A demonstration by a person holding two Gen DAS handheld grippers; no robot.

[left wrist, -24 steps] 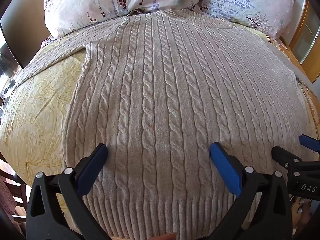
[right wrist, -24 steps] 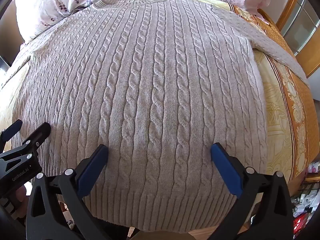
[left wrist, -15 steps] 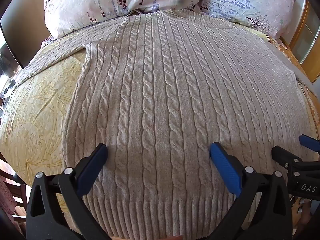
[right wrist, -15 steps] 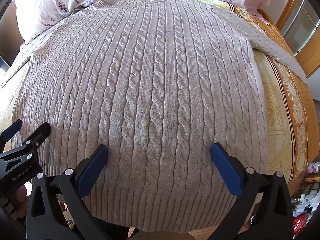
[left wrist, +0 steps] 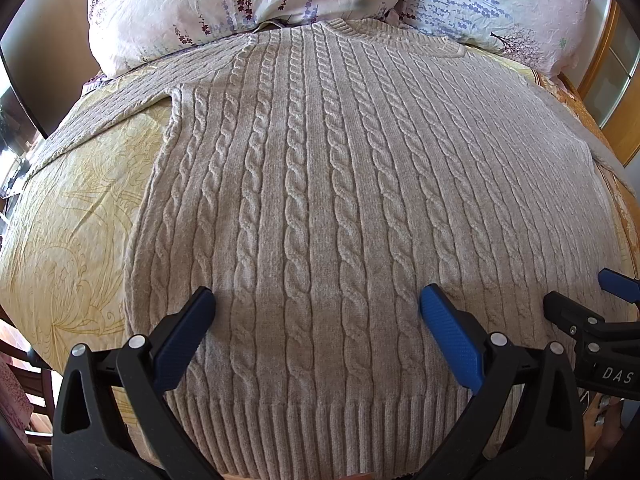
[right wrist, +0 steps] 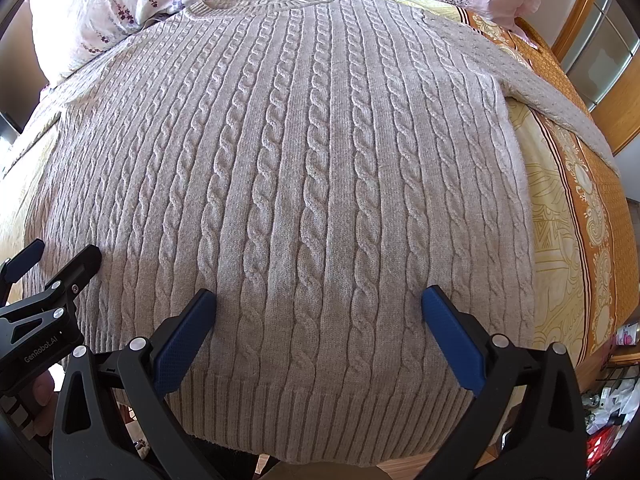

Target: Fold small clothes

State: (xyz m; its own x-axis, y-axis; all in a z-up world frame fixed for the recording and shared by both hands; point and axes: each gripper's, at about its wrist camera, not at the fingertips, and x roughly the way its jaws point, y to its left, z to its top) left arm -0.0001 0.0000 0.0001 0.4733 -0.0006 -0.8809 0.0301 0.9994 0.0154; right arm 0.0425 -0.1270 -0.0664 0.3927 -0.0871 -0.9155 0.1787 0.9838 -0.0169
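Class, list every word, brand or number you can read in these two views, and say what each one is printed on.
"DAS": white letters on the black body of the right gripper, cut off at the left wrist view's edge.
"GenRobot.AI": on the black body of the left gripper, in the right wrist view.
Sweater, pillows, bedspread: no text.

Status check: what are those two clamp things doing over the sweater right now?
Left gripper open, right gripper open, both above the hem. Sweater flat on bed, unfolded, sleeves spread. Nothing in the way.
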